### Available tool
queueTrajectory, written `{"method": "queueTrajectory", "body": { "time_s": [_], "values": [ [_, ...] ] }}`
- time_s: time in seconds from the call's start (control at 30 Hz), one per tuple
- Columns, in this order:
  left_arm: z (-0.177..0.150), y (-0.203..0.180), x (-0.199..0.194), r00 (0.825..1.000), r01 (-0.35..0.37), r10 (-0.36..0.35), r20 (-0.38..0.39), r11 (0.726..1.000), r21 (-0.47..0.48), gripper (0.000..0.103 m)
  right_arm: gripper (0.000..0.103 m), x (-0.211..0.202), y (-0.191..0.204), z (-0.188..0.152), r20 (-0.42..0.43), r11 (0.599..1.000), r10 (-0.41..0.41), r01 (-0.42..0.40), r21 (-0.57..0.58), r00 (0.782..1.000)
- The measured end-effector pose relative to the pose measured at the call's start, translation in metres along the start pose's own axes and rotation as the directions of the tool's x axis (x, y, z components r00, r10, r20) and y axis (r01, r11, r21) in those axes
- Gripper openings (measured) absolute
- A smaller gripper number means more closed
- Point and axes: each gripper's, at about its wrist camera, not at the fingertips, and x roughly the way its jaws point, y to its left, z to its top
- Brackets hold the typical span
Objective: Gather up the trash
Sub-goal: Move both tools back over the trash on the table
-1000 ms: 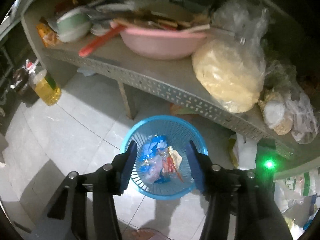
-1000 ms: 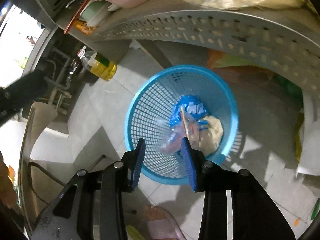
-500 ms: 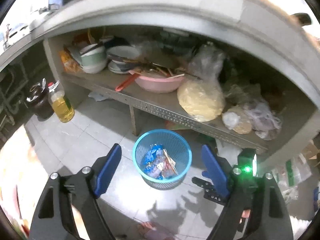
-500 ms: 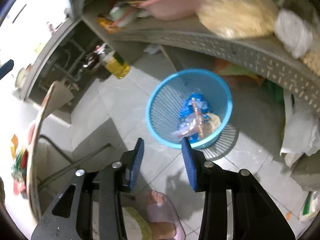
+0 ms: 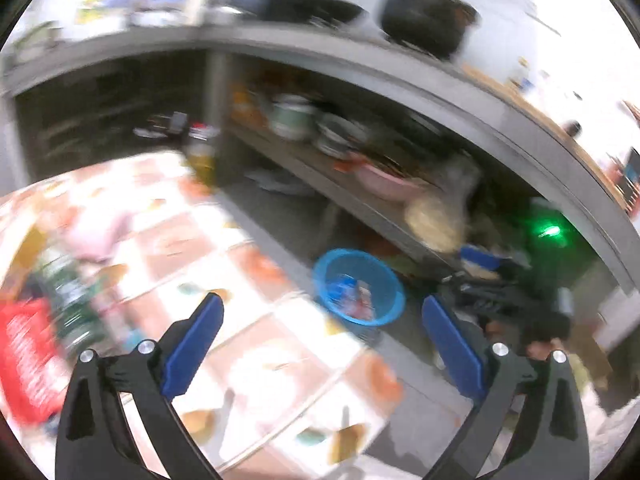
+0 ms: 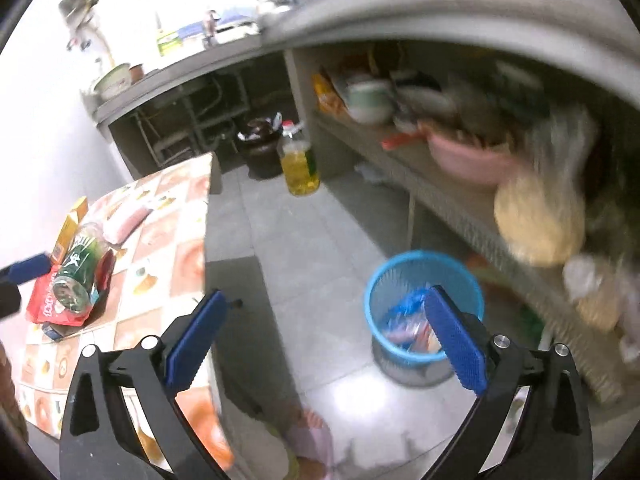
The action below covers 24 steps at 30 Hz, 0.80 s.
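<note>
A blue mesh basket (image 6: 400,280) stands on the floor under the shelf, with blue and clear wrappers (image 6: 408,320) inside. My right gripper (image 6: 326,298) hangs well above the floor, its jaws opening wide with nothing between them. The left wrist view is blurred. My left gripper (image 5: 320,302) is also opening and empty, with the basket (image 5: 356,264) far beyond it. On the patterned table (image 6: 180,208) at the left lie a red packet (image 6: 52,304), a green can (image 6: 78,268) and a yellow box (image 6: 70,224).
A low shelf (image 6: 400,164) at the right carries a pink basin (image 6: 468,160), bowls and a bag of pale food (image 6: 536,216). An oil bottle (image 6: 298,164) stands on the tiled floor. A person's foot in a slipper (image 6: 308,432) is below my right gripper.
Both grippers have pulled up and back from the basket, which now looks smaller. Both pairs of jaws have spread wide. The patterned table with its litter has come into view at the left.
</note>
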Motion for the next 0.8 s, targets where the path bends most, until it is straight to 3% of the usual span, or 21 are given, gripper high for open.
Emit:
{"method": "queueTrajectory", "body": {
  "time_s": [0.13,0.37,0.5,0.63,0.8],
  "values": [
    [-0.029,0.033,-0.040,0.993,-0.108,0.112,0.048,0.991,-0.081,0.097,0.095,0.001,0.044,0.009,-0.008,0.995,-0.001,0.000,-0.096,1.000],
    [-0.068,0.078,-0.093,0.972,-0.216,0.228,0.060,0.963,-0.164,0.097,0.095,-0.009,0.120,0.016,0.043,0.961,0.031,-0.018,-0.274,0.999],
    [-0.085,0.102,-0.114,0.960,-0.242,0.266,0.081,0.943,-0.230,0.098,0.095,-0.011,0.146,0.022,0.023,0.947,0.163,-0.150,-0.282,0.986],
    [-0.096,0.122,-0.129,0.948,-0.259,0.299,0.107,0.924,-0.281,0.097,0.095,-0.008,0.167,0.022,-0.015,0.907,0.355,-0.349,-0.235,0.935],
    [-0.094,0.147,-0.131,0.935,-0.276,0.331,0.128,0.905,-0.323,0.097,0.095,-0.005,0.201,0.022,-0.051,0.880,0.403,-0.403,-0.251,0.914]
  ]
}}
